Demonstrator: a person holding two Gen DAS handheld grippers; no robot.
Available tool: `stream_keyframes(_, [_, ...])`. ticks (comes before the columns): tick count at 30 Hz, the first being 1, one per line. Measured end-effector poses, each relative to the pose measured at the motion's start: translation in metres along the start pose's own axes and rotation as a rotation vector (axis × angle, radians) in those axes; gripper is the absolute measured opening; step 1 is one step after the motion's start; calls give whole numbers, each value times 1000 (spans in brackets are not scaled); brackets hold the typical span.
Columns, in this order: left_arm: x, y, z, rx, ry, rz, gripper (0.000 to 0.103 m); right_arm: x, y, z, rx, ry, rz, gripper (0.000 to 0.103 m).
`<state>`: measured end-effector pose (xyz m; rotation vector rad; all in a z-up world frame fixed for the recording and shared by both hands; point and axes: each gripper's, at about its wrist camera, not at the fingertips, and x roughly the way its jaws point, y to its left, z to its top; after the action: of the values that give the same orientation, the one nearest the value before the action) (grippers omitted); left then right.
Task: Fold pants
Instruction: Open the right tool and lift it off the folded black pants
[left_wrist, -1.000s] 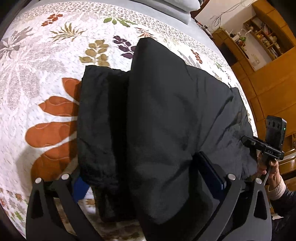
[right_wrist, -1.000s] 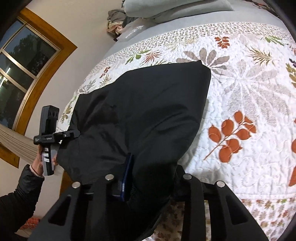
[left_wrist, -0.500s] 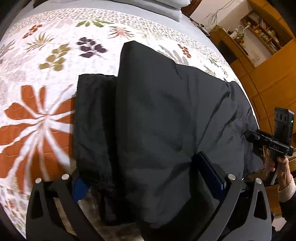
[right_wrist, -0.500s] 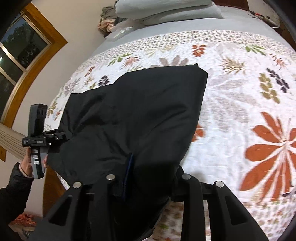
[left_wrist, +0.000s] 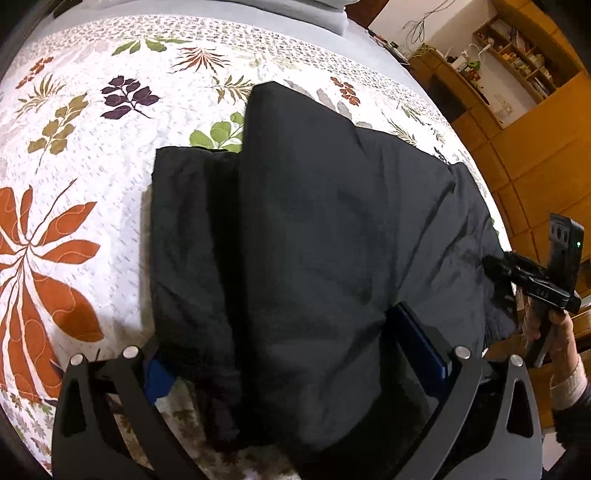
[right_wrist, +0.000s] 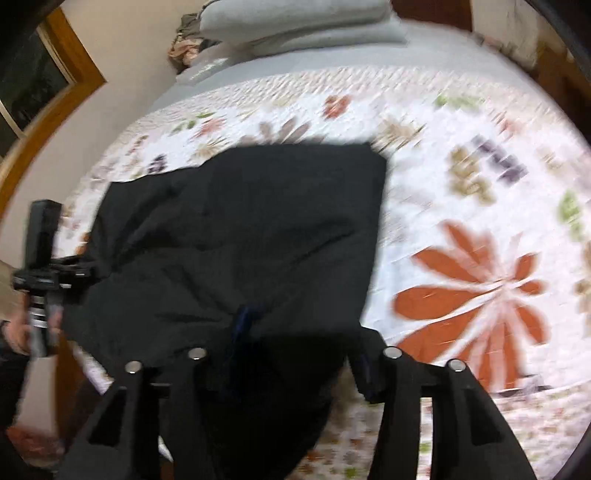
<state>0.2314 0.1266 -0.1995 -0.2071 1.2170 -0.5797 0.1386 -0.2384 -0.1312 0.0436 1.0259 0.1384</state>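
Note:
Black pants (left_wrist: 314, 229) lie partly folded on a floral quilt, one leg laid over the other. My left gripper (left_wrist: 295, 354) has its jaws apart with the near end of the cloth bunched between the blue pads. My right gripper (right_wrist: 295, 343) likewise has cloth of the pants (right_wrist: 240, 240) between its fingers; that view is blurred. Each gripper shows in the other's view, the right one (left_wrist: 532, 284) at the pants' right edge and the left one (right_wrist: 48, 273) at their left edge.
The quilt (left_wrist: 74, 177) covers a bed, with grey pillows (right_wrist: 295, 22) at its head. Wooden shelves and cabinets (left_wrist: 524, 81) stand to the right of the bed. A wood-framed window (right_wrist: 40, 74) is in the wall on the other side.
Both grippers have swung with the cloth over the bed; the quilt pattern has slid across both views. The right wrist view has become blurred from motion. The grip on the cloth looks unchanged.

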Motion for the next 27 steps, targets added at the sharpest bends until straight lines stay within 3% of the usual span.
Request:
stream_keyframes(2, [-7,0,1,15,-10,13,100,-23,11,1,-82,-91,-142,53])
stream_keyframes(4, [-17,-2,-1,50,-32,34,100,-40,20,3,-125,-143,-153,54])
stream_keyframes(7, [-32,-5,-5,89,-70,60,100,-57,62,4,-162,-171,92,54])
stream_keyframes(11, [-48,3,-11,77,-97,68,100,-50,146,-13,-356,-185,260,54])
stream_keyframes(14, [-60,19,-14,33,-120,87,100,-36,202,-28,-480,-187,325,57])
stream_keyframes(18, [-78,40,-20,-11,-141,102,100,-17,245,-41,-592,-202,277,57])
stream_keyframes(23, [-86,51,-25,-14,-152,107,100,-10,261,-50,-626,-169,296,58])
stream_keyframes(24, [-87,52,-26,-17,-155,105,100,-13,260,-53,-641,-169,298,63])
stream_keyframes(27, [-87,54,-27,-21,-165,113,100,-3,271,-65,-711,-152,243,65])
